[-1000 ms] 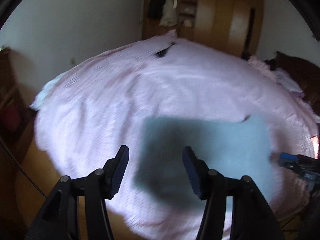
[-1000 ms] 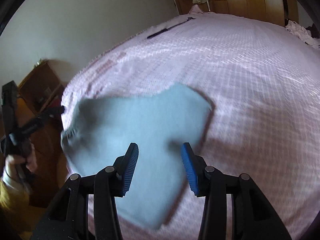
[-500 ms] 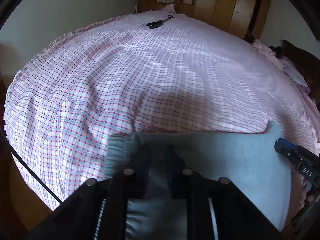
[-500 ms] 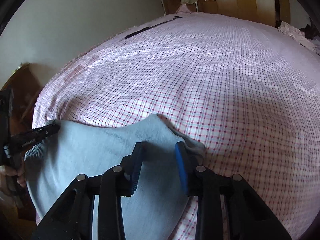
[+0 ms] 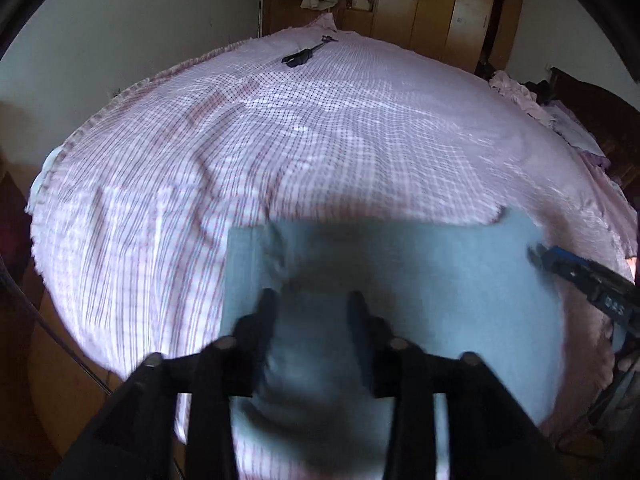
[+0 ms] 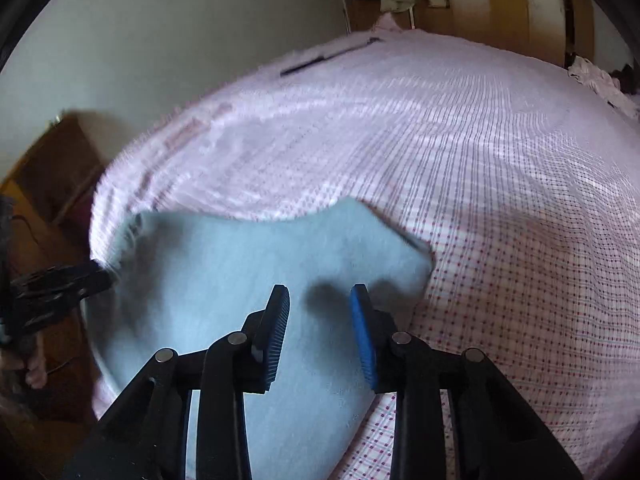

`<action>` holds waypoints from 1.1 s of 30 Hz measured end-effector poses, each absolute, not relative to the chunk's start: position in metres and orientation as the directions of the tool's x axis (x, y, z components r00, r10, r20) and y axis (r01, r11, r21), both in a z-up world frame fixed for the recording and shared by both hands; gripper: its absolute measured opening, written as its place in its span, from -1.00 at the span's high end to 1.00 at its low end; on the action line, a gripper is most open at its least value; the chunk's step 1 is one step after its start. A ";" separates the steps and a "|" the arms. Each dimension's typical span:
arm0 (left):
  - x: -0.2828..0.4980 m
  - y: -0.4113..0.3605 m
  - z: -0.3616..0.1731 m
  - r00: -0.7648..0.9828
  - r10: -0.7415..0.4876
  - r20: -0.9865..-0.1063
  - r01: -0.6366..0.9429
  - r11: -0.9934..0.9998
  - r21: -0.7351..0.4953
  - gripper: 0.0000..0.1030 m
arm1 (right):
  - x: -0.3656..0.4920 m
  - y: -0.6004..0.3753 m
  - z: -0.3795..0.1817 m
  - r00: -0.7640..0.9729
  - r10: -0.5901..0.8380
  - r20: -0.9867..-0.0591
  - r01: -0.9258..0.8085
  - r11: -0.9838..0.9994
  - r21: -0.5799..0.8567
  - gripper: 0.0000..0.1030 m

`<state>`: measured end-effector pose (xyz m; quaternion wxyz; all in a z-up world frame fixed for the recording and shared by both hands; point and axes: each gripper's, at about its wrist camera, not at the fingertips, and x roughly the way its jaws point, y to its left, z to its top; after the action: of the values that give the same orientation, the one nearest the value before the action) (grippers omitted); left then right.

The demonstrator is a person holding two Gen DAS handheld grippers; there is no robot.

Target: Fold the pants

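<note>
The light blue pants (image 5: 440,280) lie folded flat on the pink checked bedspread (image 5: 320,140), near its front edge. My left gripper (image 5: 312,300) is open and hovers just above their left part, nothing between its fingers. My right gripper (image 6: 320,300) is open above their right end (image 6: 240,260), empty. Each gripper shows in the other's view: the right one at the right edge (image 5: 580,276), the left one at the left edge (image 6: 60,284). Both views are blurred by motion.
A dark thin object (image 5: 304,54) lies at the far side of the bed. Wooden wardrobes (image 5: 440,4) with hanging clothes stand behind. Crumpled pink bedding (image 5: 520,92) lies at the far right. A wooden cabinet (image 6: 44,160) stands left of the bed.
Both grippers had come down and closed in on the pants half a second ago. Now both have opened and pulled back up, leaving the pants flat on the bed.
</note>
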<state>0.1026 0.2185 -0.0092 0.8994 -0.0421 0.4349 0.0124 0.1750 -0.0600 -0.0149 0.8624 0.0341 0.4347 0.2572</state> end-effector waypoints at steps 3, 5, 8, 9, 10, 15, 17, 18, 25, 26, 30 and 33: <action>0.077 0.216 -0.017 0.603 -0.013 -0.798 -0.068 0.995 -0.068 0.07 | 0.186 -0.057 -0.028 0.475 0.448 -0.757 -0.380 0.881 0.283 0.52; 0.069 0.218 -0.024 0.585 0.006 -0.811 -0.075 0.996 -0.046 0.25 | 0.193 -0.059 -0.034 0.467 0.457 -0.757 -0.366 0.879 0.304 0.52; 0.062 0.232 -0.043 0.540 0.040 -0.841 -0.115 0.993 -0.026 0.58 | 0.195 -0.065 -0.035 0.459 0.478 -0.749 -0.354 0.872 0.339 0.52; 0.059 0.236 -0.047 0.533 0.029 -0.845 -0.121 0.992 -0.042 0.65 | 0.194 -0.067 -0.032 0.459 0.480 -0.748 -0.344 0.872 0.348 0.52; 0.057 0.241 -0.050 0.528 0.011 -0.849 -0.131 0.989 -0.068 0.67 | 0.191 -0.071 -0.029 0.460 0.483 -0.745 -0.328 0.872 0.363 0.52; 0.050 0.238 -0.034 0.559 0.003 -0.829 -0.111 0.991 -0.071 0.61 | 0.175 -0.099 -0.018 0.433 0.546 -0.717 -0.269 0.838 0.476 0.44; 0.046 0.231 -0.024 0.575 -0.011 -0.818 -0.092 0.993 -0.078 0.49 | 0.163 -0.113 -0.017 0.425 0.568 -0.705 -0.240 0.821 0.518 0.35; 0.045 0.229 -0.020 0.581 -0.020 -0.813 -0.086 0.993 -0.085 0.41 | 0.157 -0.119 -0.017 0.422 0.577 -0.699 -0.225 0.814 0.536 0.30; 0.041 0.197 -0.014 0.589 -0.061 -0.806 -0.028 0.995 -0.096 0.24 | 0.130 -0.138 -0.045 0.378 0.616 -0.691 -0.154 0.778 0.609 0.17; 0.042 0.193 -0.016 0.584 -0.062 -0.809 -0.024 0.995 -0.093 0.24 | 0.131 -0.138 -0.052 0.368 0.620 -0.693 -0.137 0.773 0.619 0.17; 0.051 0.182 -0.028 0.563 -0.060 -0.824 -0.021 0.996 -0.086 0.24 | 0.133 -0.135 -0.077 0.312 0.661 -0.683 -0.112 0.739 0.664 0.17; 0.054 0.182 -0.041 0.538 -0.044 -0.842 -0.050 0.995 -0.084 0.21 | 0.130 -0.139 -0.080 0.296 0.724 -0.623 -0.103 0.673 0.733 0.17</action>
<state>0.0539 0.1820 -0.0410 0.8755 -0.0491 0.4808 0.0016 0.1298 -0.1391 -0.0804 0.7487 0.2955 0.5252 0.2762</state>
